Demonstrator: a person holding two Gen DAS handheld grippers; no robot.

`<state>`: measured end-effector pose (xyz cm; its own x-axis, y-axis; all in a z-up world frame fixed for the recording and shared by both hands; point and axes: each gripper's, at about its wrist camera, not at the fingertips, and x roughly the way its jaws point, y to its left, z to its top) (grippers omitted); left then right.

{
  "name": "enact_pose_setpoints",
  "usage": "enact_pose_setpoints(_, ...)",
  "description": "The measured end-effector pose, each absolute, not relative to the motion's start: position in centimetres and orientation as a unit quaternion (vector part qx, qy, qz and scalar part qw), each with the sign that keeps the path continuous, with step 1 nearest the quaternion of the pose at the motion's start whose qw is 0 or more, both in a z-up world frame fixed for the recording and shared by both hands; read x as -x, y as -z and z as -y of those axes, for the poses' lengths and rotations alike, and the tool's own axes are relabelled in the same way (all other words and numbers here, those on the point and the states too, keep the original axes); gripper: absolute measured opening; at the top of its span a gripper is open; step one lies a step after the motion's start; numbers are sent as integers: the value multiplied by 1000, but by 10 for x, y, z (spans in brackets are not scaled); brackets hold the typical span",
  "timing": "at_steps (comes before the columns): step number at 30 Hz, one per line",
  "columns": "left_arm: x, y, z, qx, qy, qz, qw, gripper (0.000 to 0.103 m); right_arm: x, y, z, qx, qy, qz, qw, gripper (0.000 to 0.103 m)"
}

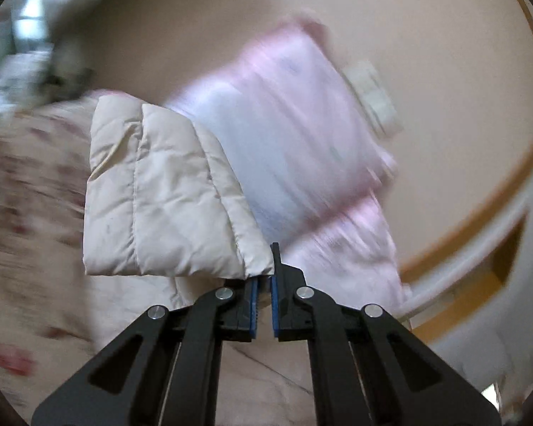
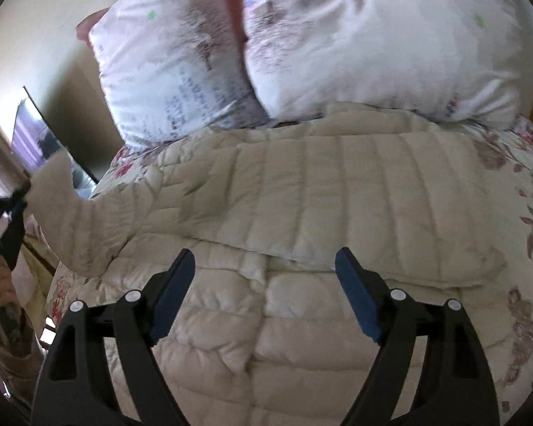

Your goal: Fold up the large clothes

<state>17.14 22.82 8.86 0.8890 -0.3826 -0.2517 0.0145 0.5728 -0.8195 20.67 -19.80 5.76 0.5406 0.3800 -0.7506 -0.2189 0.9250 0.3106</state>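
Observation:
A cream quilted puffer jacket (image 2: pixel 302 191) lies spread on a floral bedspread (image 2: pixel 515 177). My left gripper (image 1: pixel 264 277) is shut on the cuff of the jacket's sleeve (image 1: pixel 160 191) and holds it lifted; it also shows at the left edge of the right wrist view (image 2: pixel 17 191), with the sleeve (image 2: pixel 81 220) stretched up from the jacket body. My right gripper (image 2: pixel 266 277) is open and empty, just above the jacket's lower quilted panels.
Two pale pink printed pillows (image 2: pixel 373 42) lean at the head of the bed, behind the jacket. A beige wall with a switch plate (image 1: pixel 371 92) and a wooden bed frame (image 1: pixel 479 213) lie beyond. A dark screen (image 2: pixel 42 138) stands left of the bed.

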Motion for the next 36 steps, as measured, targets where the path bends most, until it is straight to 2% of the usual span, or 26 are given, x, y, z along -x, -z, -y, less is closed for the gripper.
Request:
enact_pose_setpoints(4,-210,-89,-147,404,202,-259,854,4,-207,-54,219,-104,-151,-446,876,82)
enact_pose_setpoints(8,-242,-61,-63,342,265,-349,831,4,-209,-47,237,-113,-125,-448,878,82)
enact_pose_setpoints(11,-250,-39,-22,292,285,-411,815,9,-211,-42,248,-119,-108,-451,878,82)
enact_pose_setpoints(13,-245,-29,-9,268,295,-440,804,27,-211,-41,248,-115,-105,-452,878,81)
enact_pose_setpoints(15,-236,-28,-14,266,307,-437,802,68,-210,-43,243,-105,-111,-451,879,81)
enact_pose_setpoints(17,-221,-36,-29,266,313,-415,812,77,-210,-44,234,-93,-123,-448,881,81)
enact_pose_setpoints(23,-179,-53,-105,251,243,-360,865,79,-197,-52,167,10,-199,-413,889,81)
enact_pose_setpoints(30,-134,-30,-160,162,98,-393,900,79,-180,-37,69,192,-225,-361,884,80)
enact_pose_setpoints(33,-119,-19,-182,167,72,-406,895,79,-187,-26,46,235,-203,-351,883,68)
enact_pose_setpoints(34,-119,-16,-184,172,67,-409,894,79,-192,-23,42,240,-189,-352,885,52)
enact_pose_setpoints(35,-116,-13,-189,178,63,-411,892,79,-197,-22,40,238,-179,-354,886,31)
enact_pose_setpoints(36,-114,-11,-193,183,60,-411,891,79,-204,-22,44,218,-169,-361,891,20)
